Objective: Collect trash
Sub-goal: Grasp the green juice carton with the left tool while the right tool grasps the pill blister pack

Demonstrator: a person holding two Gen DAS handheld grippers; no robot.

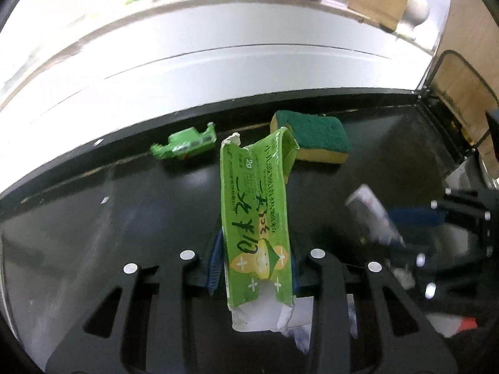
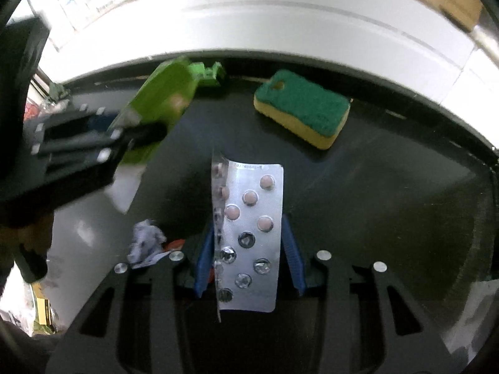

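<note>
Gripping: left tongs clamp green packet | right tongs clamp blister pack

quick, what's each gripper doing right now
left gripper: closed on the torn green packet.
right gripper: closed on the silver blister pack.

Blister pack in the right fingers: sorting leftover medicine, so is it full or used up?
Partly used: the blister pack shows some pills and several burst pockets.
</note>
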